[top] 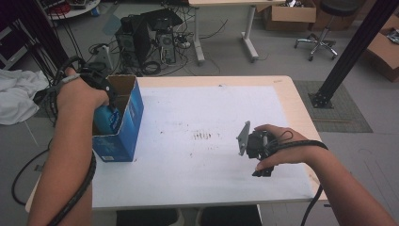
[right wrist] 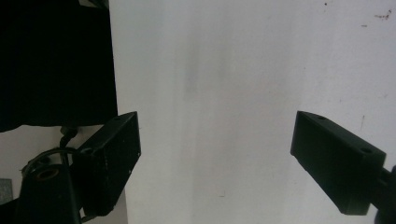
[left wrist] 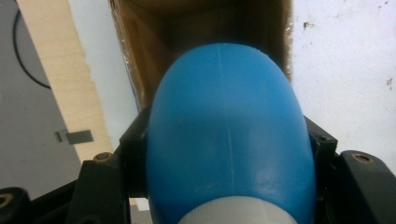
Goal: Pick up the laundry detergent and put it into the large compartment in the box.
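Observation:
A blue plastic bottle (left wrist: pixel 229 140) with a white band at its near end is clamped between the black fingers (left wrist: pixel 133 140) of my left gripper (top: pixel 101 101). It hangs bottom-first in the open top of a blue cardboard box (top: pixel 131 117), whose brown inner walls (left wrist: pixel 187 28) surround it. The box stands upright at the table's left edge. My right gripper (right wrist: pixel 215 149) is low over the white tabletop (right wrist: pixel 257 70) at the right, jaws wide apart and nothing between them. In the high view the right gripper (top: pixel 262 172) points back toward the person.
The white sheet on the table (top: pixel 202 113) has small dark marks (top: pixel 203 135) at its centre. Computer towers and cables (top: pixel 146 40) sit on the floor beyond the table, with a black post (top: pixel 350 52) at the right and a white cloth (top: pixel 16 94) at the left.

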Action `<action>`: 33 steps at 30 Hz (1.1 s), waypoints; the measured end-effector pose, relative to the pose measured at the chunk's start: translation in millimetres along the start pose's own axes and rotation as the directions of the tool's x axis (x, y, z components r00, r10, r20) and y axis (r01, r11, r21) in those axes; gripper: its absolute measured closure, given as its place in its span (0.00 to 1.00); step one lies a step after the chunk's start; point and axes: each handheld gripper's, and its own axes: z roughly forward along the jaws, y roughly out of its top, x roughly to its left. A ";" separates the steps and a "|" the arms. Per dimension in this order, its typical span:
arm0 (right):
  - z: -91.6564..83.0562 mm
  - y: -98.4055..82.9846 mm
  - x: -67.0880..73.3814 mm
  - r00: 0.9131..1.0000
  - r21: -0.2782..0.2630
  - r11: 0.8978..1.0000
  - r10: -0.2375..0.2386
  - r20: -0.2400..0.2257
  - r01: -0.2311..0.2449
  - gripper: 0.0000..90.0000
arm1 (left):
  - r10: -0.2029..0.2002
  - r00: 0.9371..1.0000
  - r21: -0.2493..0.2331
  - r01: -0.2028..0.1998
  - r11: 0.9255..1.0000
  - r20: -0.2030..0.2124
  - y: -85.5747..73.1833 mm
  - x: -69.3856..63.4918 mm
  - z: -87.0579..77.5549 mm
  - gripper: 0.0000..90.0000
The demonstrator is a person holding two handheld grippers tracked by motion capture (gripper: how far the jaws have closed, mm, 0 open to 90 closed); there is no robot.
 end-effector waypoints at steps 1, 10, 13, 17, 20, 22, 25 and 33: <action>0.0 0.0 0.0 1.000 0.000 1.000 0.000 0.000 0.000 0.18 | 0.000 1.000 0.000 0.000 1.000 0.000 0.0 0.0 0.0 0.43; 0.2 2.5 -0.7 1.000 0.003 1.000 0.000 0.002 0.000 0.18 | -0.009 1.000 0.021 0.009 1.000 0.009 1.1 5.0 28.3 0.43; -0.1 2.3 -0.6 1.000 0.002 1.000 0.001 0.002 -0.001 0.18 | -0.007 1.000 0.024 0.007 1.000 0.009 1.5 5.9 35.5 0.43; -0.1 1.0 -0.4 1.000 0.001 1.000 0.006 0.003 -0.006 0.18 | -0.002 1.000 0.033 0.002 0.999 0.005 2.5 6.2 46.7 0.43; 1.3 -0.5 -0.3 1.000 0.000 1.000 0.010 0.001 -0.010 0.18 | -0.001 1.000 0.034 0.000 0.999 0.013 3.2 5.3 52.7 0.43; 2.0 -1.1 -0.4 1.000 0.001 1.000 0.010 0.001 -0.010 0.18 | 0.002 1.000 0.036 -0.003 0.999 0.016 3.5 5.7 54.5 0.43; 2.5 -1.5 -0.5 1.000 0.003 1.000 0.011 0.000 -0.011 0.18 | -0.003 1.000 0.037 0.002 0.999 0.026 3.7 5.6 61.3 0.43; 5.9 -2.3 -0.7 1.000 0.001 1.000 0.012 -0.005 -0.012 0.18 | -0.005 1.000 0.028 0.004 1.000 0.026 3.2 6.2 67.2 0.43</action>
